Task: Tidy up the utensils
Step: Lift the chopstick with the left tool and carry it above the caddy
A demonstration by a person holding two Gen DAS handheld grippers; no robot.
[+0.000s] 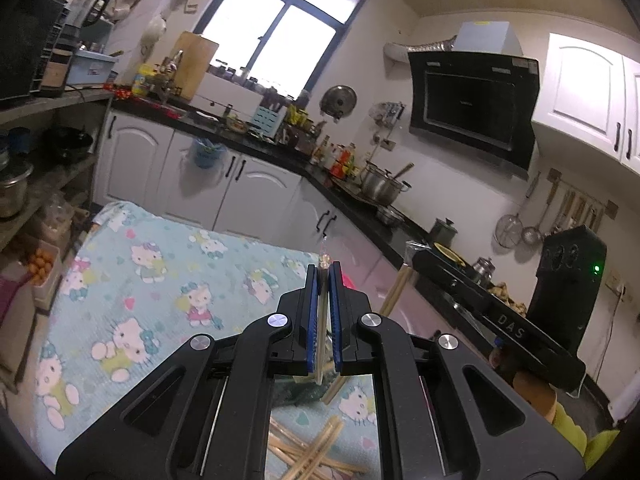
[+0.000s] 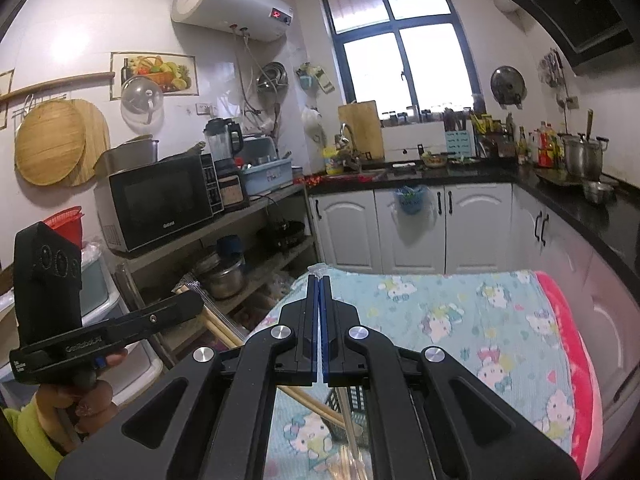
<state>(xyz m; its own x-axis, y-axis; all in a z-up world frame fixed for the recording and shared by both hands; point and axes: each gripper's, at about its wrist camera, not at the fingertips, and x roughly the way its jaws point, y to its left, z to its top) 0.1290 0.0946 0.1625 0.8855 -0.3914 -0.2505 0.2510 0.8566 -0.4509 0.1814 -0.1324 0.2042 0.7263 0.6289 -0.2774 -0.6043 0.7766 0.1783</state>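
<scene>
Kitchen cupboards and a bright window fill the far side of the room. Near us is the table [image 1: 132, 280], covered with a blue cat cloth and a pink blanket on its right edge. A black basket [image 2: 354, 398] sits on the near part of it, mostly hidden.

A person holds both tools up above the table. The left hand-held gripper [image 1: 324, 276] is squeezed together on a thin clear bag [image 1: 323, 258]. The right hand-held gripper [image 2: 319, 280] is squeezed together too, and a bit of the same clear stuff pokes out at its tip. It looks like each one pinches an edge of the bag.

Some bagged chopsticks [image 2: 224, 330] hang slanted under the left one and reach toward the basket. More loose chopsticks [image 1: 308, 456] lie crossed in a pile on the near part of the table.

What could go wrong?
- The bag is thin and slippery. If one side slips out, the bag could tip and the sticks would pour out.
- If the two pull apart too hard, the bag could rip.
- Falling sticks could miss the basket, roll on the cloth and drop off the table to the floor.
- The sticks hang slanted, so their low ends could catch on the basket or bump the pile.
</scene>
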